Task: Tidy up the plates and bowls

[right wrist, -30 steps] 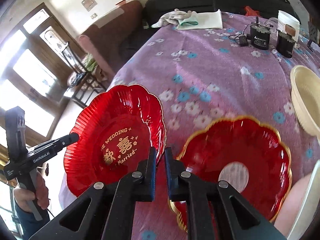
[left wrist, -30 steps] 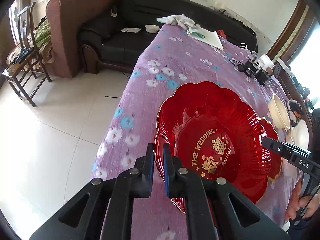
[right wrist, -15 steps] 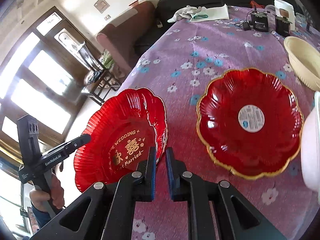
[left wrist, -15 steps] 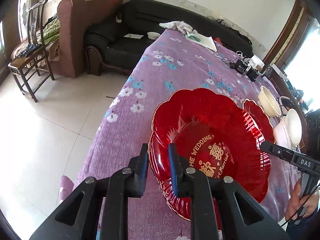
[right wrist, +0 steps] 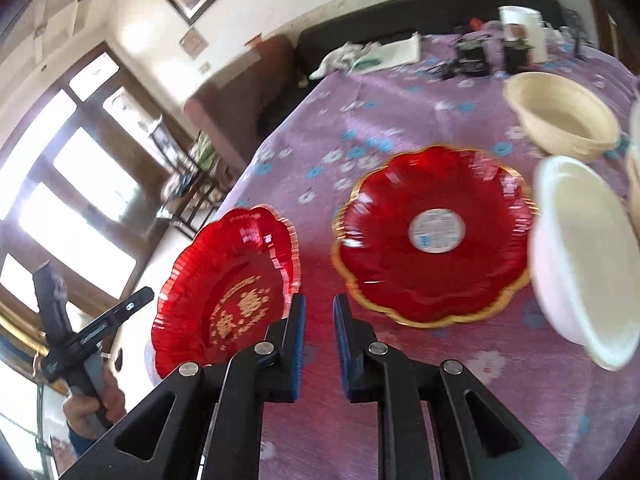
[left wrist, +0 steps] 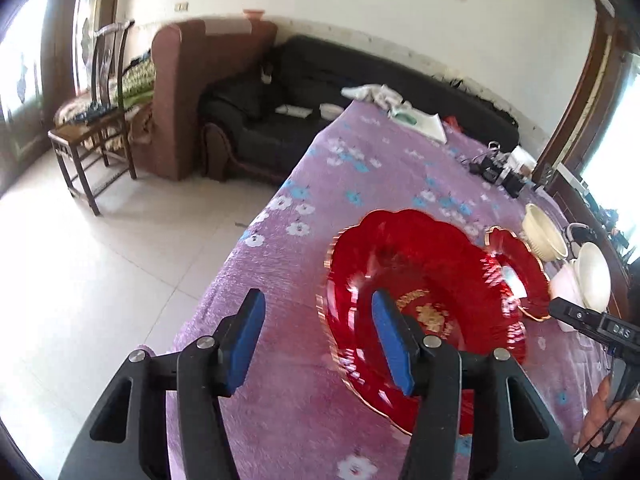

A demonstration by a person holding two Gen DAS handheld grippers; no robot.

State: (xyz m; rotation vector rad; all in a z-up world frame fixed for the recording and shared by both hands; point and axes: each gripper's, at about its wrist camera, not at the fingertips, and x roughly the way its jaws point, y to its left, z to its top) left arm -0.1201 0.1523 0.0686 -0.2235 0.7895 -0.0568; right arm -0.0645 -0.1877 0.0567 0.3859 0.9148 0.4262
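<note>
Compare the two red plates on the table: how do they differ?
The left red plate has gold lettering in its centre; the right red plate has a round white sticker there. The left plate sits at the table's edge; the right one lies further in, beside the white bowl. Both are scalloped, ribbed and gold-rimmed.

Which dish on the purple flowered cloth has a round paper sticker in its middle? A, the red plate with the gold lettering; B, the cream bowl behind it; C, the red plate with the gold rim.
C: the gold-rimmed red plate carries a pale round sticker at its center, seen in the right wrist view.
</note>
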